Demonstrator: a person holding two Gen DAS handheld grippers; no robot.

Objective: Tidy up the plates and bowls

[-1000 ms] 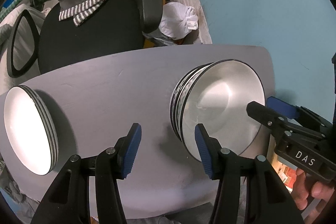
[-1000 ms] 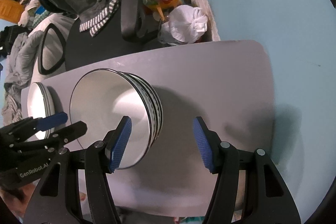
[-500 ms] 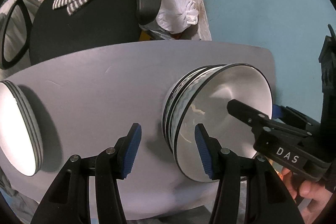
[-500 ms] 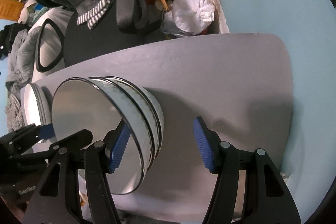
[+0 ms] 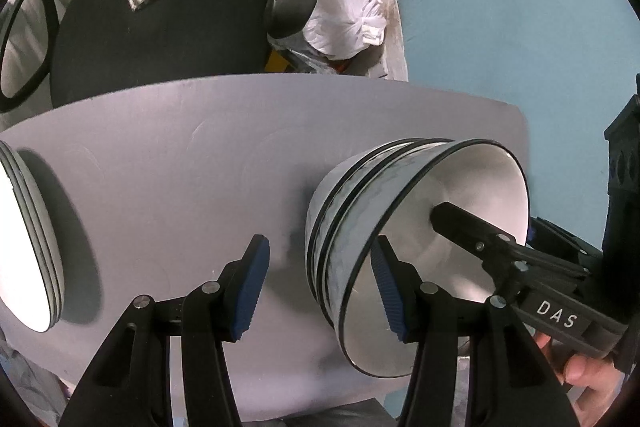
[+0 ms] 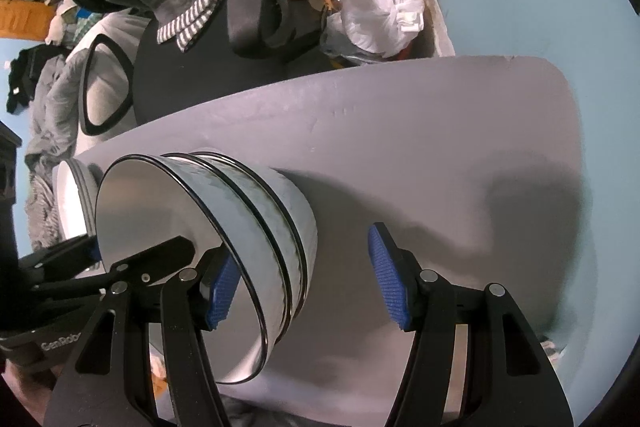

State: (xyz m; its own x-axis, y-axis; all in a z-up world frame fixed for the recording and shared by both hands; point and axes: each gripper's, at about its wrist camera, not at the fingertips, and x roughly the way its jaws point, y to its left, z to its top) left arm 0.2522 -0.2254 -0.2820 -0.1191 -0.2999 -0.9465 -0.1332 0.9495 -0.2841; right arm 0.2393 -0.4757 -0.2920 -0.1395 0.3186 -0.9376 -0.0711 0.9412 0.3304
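A stack of three pale bowls with black rims (image 5: 360, 211) stands on the grey table (image 5: 180, 155), also seen in the right wrist view (image 6: 256, 211). A stack of white plates (image 5: 24, 247) sits at the table's left edge, and shows behind the bowls in the right wrist view (image 6: 72, 199). My left gripper (image 5: 320, 287) is open, its right finger inside the top bowl and its left finger outside. My right gripper (image 6: 304, 275) is open, its left finger inside the top bowl on the opposite side. Each gripper's jaws straddle the bowl wall without closing.
A black office chair (image 5: 160, 7) with grey and striped clothes stands behind the table. A white tied bag (image 5: 344, 23) lies on the floor by the blue wall (image 5: 500, 7). The right part of the table (image 6: 460, 147) is bare grey surface.
Both grippers have come lower and closer to the bowl stack, each now with one finger inside the top bowl. The plates have slid toward the left frame edge.
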